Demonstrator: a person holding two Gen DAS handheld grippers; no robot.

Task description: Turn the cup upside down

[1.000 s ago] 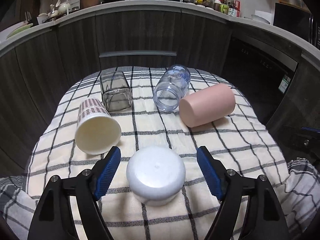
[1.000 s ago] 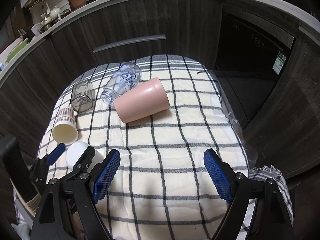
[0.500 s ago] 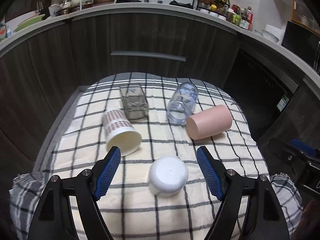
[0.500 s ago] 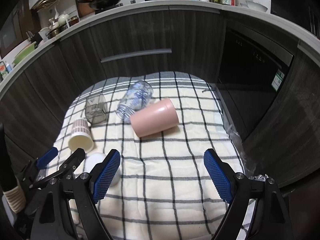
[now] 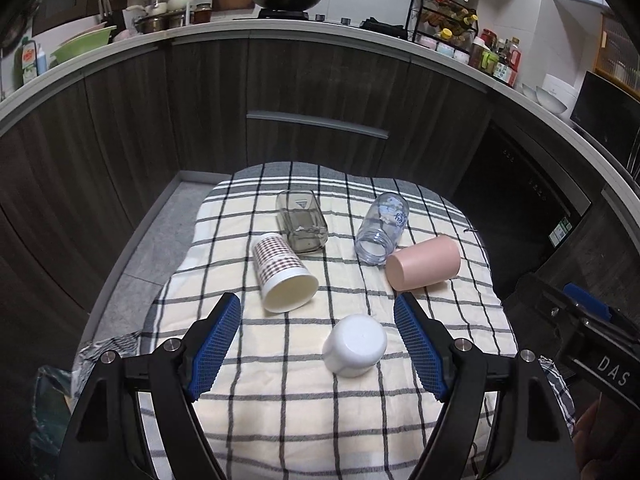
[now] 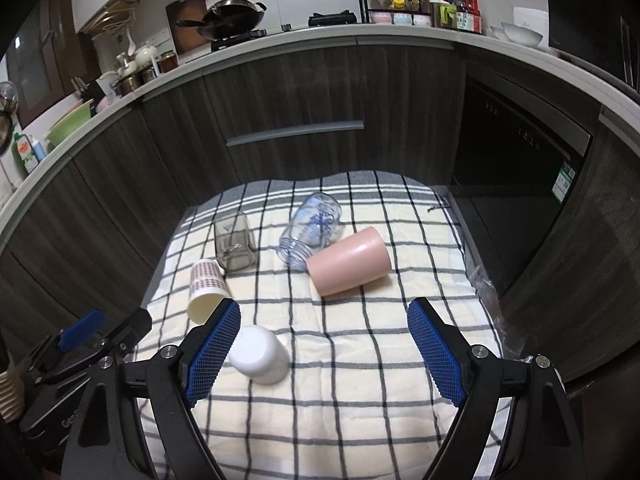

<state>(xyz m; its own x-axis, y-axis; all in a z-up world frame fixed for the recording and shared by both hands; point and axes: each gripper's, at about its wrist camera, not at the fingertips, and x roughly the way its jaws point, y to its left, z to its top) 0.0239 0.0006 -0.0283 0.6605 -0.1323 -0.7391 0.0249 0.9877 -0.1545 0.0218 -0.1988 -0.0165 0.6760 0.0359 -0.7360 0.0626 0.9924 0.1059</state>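
A white cup (image 5: 355, 345) stands upside down on the checked cloth (image 5: 280, 408), between and beyond my open, empty left gripper (image 5: 318, 346); it also shows in the right wrist view (image 6: 260, 354). A plaid paper cup (image 5: 282, 272), a square smoky glass (image 5: 302, 226), a clear plastic jar (image 5: 382, 229) and a pink cup (image 5: 424, 263) lie on their sides farther back. My right gripper (image 6: 324, 354) is open and empty above the cloth's near part. The pink cup (image 6: 349, 261) lies ahead of it.
The cloth covers a small table with dark cabinets (image 5: 320, 92) behind it and a dishwasher front (image 6: 520, 184) to the right. The left gripper's body (image 6: 80, 344) shows at the lower left of the right wrist view. The right gripper's body (image 5: 580, 332) shows at the right of the left wrist view.
Both grippers have pulled back and up from the table, so all the cups look smaller and farther. The white cup stays upside down on the cloth.
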